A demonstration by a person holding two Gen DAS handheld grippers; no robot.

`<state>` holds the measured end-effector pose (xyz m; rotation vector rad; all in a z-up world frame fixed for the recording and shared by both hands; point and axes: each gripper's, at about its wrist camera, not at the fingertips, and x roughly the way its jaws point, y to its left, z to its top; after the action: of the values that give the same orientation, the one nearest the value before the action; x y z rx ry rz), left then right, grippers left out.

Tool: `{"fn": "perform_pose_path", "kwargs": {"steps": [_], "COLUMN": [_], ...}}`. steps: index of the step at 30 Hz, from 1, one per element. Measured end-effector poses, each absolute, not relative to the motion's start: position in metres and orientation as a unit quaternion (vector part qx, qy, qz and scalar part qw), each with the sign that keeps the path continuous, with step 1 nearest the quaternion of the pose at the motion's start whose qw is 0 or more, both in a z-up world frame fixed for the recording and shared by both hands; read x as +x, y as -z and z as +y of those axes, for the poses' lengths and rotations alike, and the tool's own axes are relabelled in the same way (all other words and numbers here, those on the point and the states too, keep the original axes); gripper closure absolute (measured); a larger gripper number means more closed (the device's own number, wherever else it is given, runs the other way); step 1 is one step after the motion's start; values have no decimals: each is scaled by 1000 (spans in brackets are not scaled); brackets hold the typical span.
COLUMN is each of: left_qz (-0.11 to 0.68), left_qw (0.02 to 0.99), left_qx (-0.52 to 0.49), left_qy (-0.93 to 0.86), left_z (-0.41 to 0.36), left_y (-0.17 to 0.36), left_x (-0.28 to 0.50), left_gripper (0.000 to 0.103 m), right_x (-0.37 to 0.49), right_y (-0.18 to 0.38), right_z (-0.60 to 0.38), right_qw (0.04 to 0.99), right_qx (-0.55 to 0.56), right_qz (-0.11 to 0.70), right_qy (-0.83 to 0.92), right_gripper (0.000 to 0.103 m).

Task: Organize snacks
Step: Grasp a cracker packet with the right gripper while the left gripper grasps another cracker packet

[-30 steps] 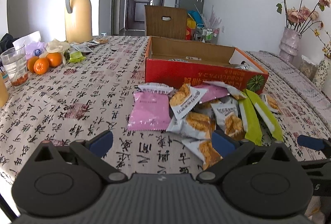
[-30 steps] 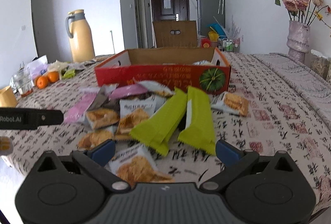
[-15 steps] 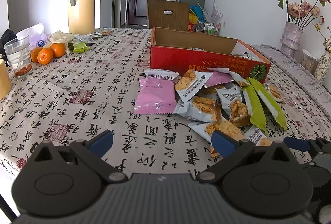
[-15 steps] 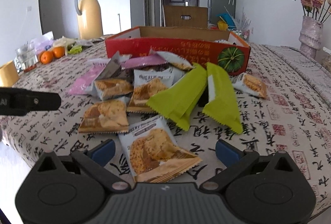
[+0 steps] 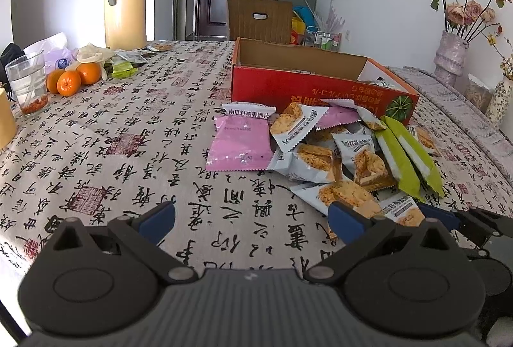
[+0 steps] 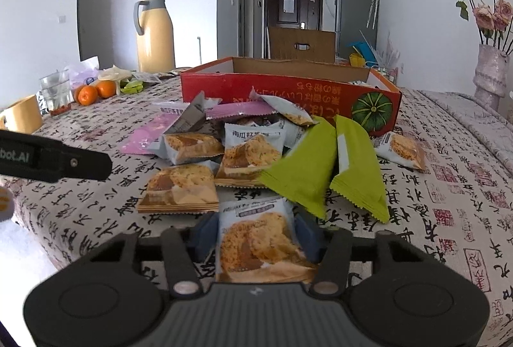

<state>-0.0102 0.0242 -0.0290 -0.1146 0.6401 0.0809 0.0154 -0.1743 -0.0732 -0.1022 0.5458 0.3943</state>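
I am near the start of this job, as I judge it: most of the snacks lie loose on the patterned tablecloth (image 5: 128, 135) in front of the red cardboard box (image 6: 288, 90), and only a packet or two seems to sit inside the box at its far right corner, though the wall hides most of the inside and I cannot be sure. My right gripper (image 6: 256, 238) is closing its jaws on the nearest biscuit packet (image 6: 256, 241), which lies between the blue pads at the near edge of the pile; the pads look to be touching its sides, so I count it as gripped, not yet lifted. My left gripper (image 5: 253, 218) hangs with its jaws wide apart over bare cloth, nothing between them, just left of the pile. Left to sort: the pink packet (image 5: 240, 145) beside the box, the two green packets (image 6: 327, 167) leaning together in the middle, and a good handful of biscuit packets heaped between them and the box. A lone packet (image 6: 400, 151) lies apart on the right. The oranges (image 5: 72, 79), glass (image 5: 27, 84) and yellow jug (image 5: 125, 4) at the far left look like no part of the sorting.
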Motion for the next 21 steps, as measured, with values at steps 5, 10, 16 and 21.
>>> {"fn": "perform_pose_path", "kwargs": {"steps": [5,10,16,21], "left_qz": [314,317,321,331], "left_qw": [947,946,945,942], "left_qx": [-57,-58,-54,-49], "left_qy": [-39,-40,-34,-30], "left_z": [23,22,16,6], "left_y": [29,29,27,28], "left_x": [-11,-10,-6,2], "left_gripper": [0,0,0,0], "right_x": [9,2,-6,-10], "right_y": [72,65,54,45], "right_z": [-173,-179,-190,-197], "right_qw": [944,950,954,956], "right_qx": [-58,-49,-34,-20], "right_qz": [260,243,227,210], "right_qy": [-196,-189,-195,-204], "right_gripper": [60,61,60,60]}}
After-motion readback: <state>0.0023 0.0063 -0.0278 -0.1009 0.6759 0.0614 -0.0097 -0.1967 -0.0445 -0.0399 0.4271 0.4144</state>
